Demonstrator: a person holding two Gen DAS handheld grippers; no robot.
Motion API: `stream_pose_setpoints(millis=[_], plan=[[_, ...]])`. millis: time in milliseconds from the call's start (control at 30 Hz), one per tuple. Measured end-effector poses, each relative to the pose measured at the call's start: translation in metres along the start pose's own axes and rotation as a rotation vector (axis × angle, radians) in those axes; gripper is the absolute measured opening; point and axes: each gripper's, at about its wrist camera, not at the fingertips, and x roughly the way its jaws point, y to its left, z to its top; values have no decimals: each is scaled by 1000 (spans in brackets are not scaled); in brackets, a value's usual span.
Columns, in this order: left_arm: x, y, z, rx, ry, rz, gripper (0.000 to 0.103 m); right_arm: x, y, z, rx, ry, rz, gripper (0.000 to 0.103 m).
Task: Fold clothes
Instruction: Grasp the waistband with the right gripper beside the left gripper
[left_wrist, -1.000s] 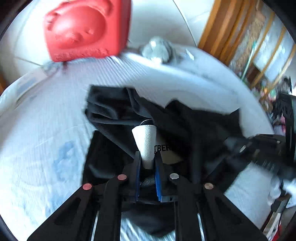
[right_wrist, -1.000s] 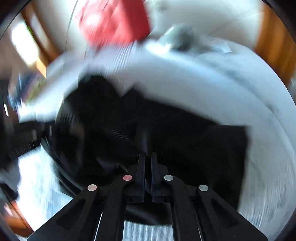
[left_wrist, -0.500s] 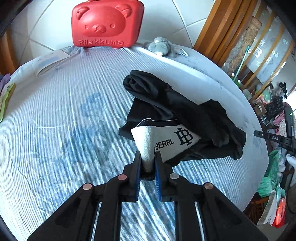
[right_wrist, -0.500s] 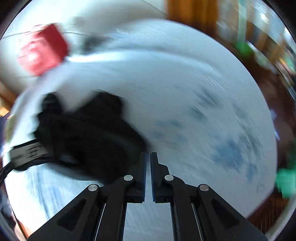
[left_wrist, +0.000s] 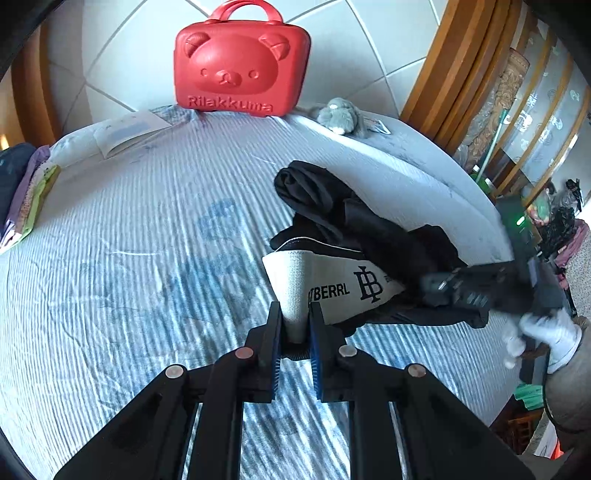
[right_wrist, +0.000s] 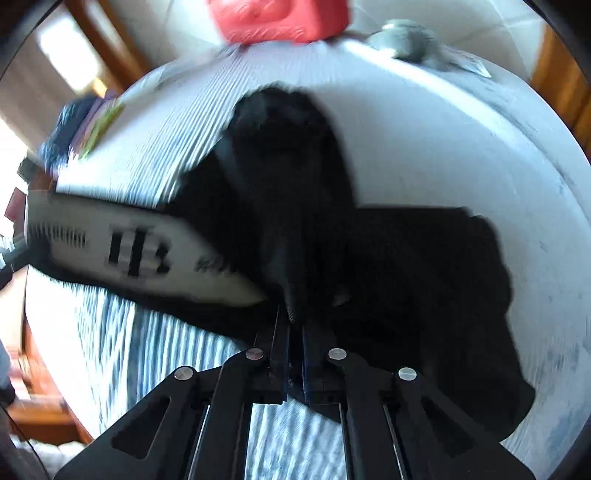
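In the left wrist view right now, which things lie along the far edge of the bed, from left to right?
Stack of folded clothes → open booklet → red bear case → grey plush toy.

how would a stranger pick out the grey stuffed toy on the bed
Start at the red bear-face case standing at the far edge of the blue striped bed. Just right of it lies the grey stuffed toy, the only furry thing there, small and well beyond the black garment.

Red bear case (left_wrist: 242, 70), grey plush (left_wrist: 341, 118), booklet (left_wrist: 127, 133).
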Motion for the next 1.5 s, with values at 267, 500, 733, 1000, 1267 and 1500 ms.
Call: stream_pose_setpoints(millis=[267, 500, 733, 1000, 1267, 1500], plan=[[7, 9, -6, -31, 16, 31, 12, -106, -199, -15, 535, -149, -543, 13], [19, 15, -10, -49, 50, 46, 12, -93, -115, -29, 232, -54, -42, 13], [19, 15, -13, -50, 48, 46, 13, -17, -19, 1, -44, 34, 49, 30], [16, 19, -12, -57, 26, 40, 13, -5, -49, 48, -36, -10, -73, 4], [29, 19, -7, -39, 39, 25, 13, -26, -126, 77, 187, -37, -122, 13], [33, 26, -2, -35, 43, 18, 13, -11, -49, 47, -74, 46, 122, 48]])
